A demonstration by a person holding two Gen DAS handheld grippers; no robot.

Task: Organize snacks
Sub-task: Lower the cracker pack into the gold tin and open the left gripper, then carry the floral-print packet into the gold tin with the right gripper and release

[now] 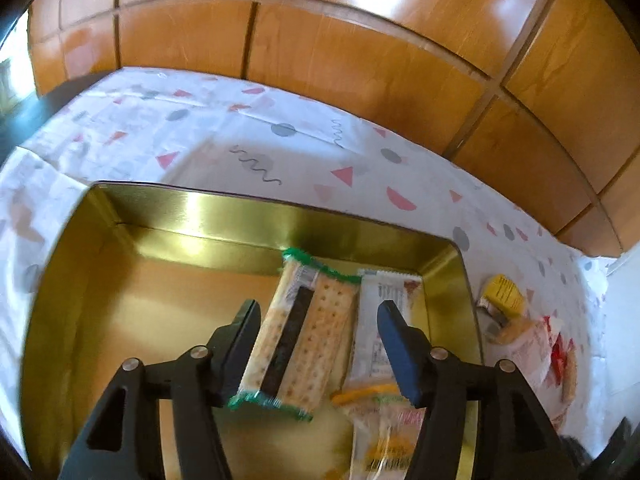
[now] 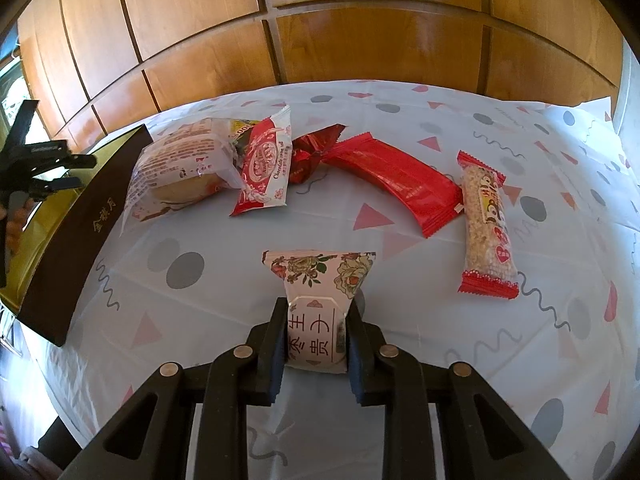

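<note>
Your left gripper (image 1: 318, 348) hangs over the gold tin (image 1: 120, 280) with its fingers spread wide; the green-edged cracker pack (image 1: 298, 340) lies between them, whether touching you cannot tell. Your right gripper (image 2: 316, 338) is clamped on the floral snack packet (image 2: 320, 280), above the patterned tablecloth (image 2: 440, 320).

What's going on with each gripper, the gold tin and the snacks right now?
left gripper: open, above the tin.
right gripper: shut on the floral packet.
gold tin: open, partly filled.
cracker pack: sealed, lying in the tin.
white packet: lying in the tin beside the crackers.
red bar: sealed, flat on the tablecloth.
grain bar: sealed, flat on the cloth.
</note>
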